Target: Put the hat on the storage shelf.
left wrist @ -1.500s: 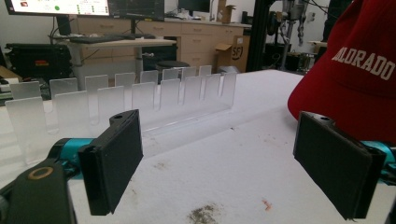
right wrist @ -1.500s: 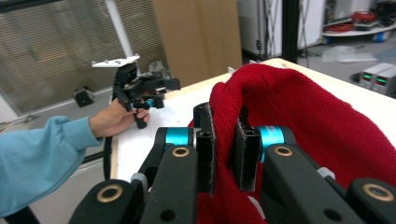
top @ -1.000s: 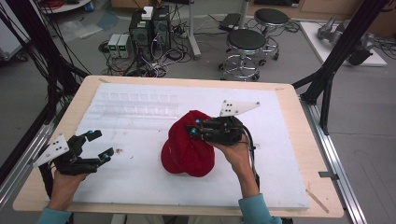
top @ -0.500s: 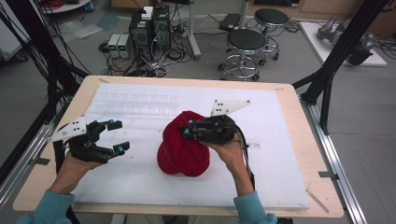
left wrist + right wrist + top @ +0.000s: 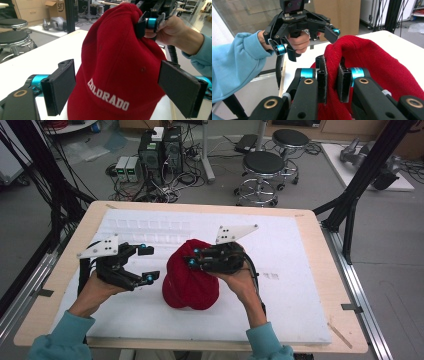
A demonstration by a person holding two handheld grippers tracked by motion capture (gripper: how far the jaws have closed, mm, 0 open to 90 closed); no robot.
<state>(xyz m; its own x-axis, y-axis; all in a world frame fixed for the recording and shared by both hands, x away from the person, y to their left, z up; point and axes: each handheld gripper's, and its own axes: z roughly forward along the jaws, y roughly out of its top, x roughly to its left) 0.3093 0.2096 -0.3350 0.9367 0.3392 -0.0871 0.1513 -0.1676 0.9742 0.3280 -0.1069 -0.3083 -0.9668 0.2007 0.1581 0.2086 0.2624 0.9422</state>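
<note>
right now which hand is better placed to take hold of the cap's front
Left. The left gripper is open beside the red cap, and in its own view its jaws stand either side of the lettered front. The right gripper is busy, shut on a fold at the cap's top.

I see the desk [image 5: 320,227] as a light wooden top with rounded corners, spanning the middle and lower part of the high view. A white foam sheet [image 5: 295,290] lies directly on it and covers nearly all of it, leaving a wooden border on every side. I note a row of shallow rectangular recesses in the sheet's upper left. The red cap [image 5: 190,280] rests on the sheet at frame centre, its lower edge touching the foam.
</note>
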